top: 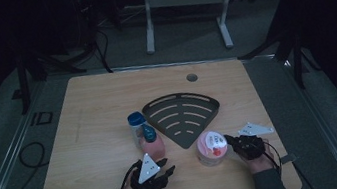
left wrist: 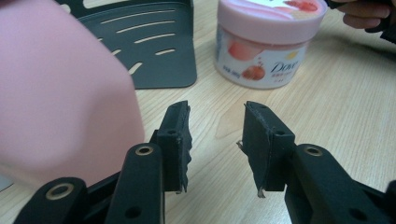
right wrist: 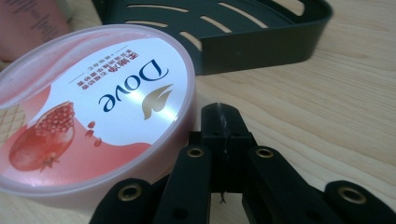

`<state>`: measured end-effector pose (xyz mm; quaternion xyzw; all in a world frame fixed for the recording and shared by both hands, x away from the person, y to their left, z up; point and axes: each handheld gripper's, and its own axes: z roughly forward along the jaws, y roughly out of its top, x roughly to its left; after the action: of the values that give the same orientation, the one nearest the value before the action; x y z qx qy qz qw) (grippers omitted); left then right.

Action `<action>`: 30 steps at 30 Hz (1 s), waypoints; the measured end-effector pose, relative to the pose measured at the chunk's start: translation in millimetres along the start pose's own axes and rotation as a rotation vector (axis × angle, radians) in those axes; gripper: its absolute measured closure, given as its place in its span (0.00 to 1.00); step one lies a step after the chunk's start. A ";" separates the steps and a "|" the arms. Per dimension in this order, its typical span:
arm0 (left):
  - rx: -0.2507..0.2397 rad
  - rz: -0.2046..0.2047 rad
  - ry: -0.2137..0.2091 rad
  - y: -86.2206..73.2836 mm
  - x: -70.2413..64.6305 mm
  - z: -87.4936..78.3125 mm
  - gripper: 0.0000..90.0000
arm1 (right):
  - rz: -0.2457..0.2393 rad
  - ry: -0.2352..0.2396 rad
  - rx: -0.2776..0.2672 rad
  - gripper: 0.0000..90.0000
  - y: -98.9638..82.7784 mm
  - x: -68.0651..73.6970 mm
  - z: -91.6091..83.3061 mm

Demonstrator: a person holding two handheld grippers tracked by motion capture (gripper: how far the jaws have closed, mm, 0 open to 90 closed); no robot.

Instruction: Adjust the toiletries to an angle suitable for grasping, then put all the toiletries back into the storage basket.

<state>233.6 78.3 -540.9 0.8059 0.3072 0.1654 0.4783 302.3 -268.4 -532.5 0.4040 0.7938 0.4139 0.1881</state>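
From the high view, a round pink-lidded plastic cream jar (top: 212, 147) is seen standing on the pale wooden worktop (top: 94, 115), just beside the tip of a dark fan-shaped slotted metal rack (top: 182, 115); the right tool (top: 230, 141) is placed against the jar's right side; the left tool (top: 168, 167) lies just below a pink bottle with a blue cap (top: 153, 144). In the left gripper view, the left tool (left wrist: 217, 140) is seen with its jaws apart over bare wood, nothing between them; the pink bottle (left wrist: 60, 93) sits beside its left jaw. In the right gripper view, the right tool (right wrist: 219, 122) is seen with jaws pressed together, empty, beside the jar (right wrist: 93, 112).
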 end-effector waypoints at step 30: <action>-0.002 0.010 0.020 12.8 -13.1 25.0 0.49 | -0.074 0.022 0.016 0.64 -5.9 10.1 -7.6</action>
<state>242.0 48.5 -541.7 0.8052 0.3078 0.1762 0.4753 288.5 -266.1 -532.5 0.3712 0.8134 0.4048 0.1914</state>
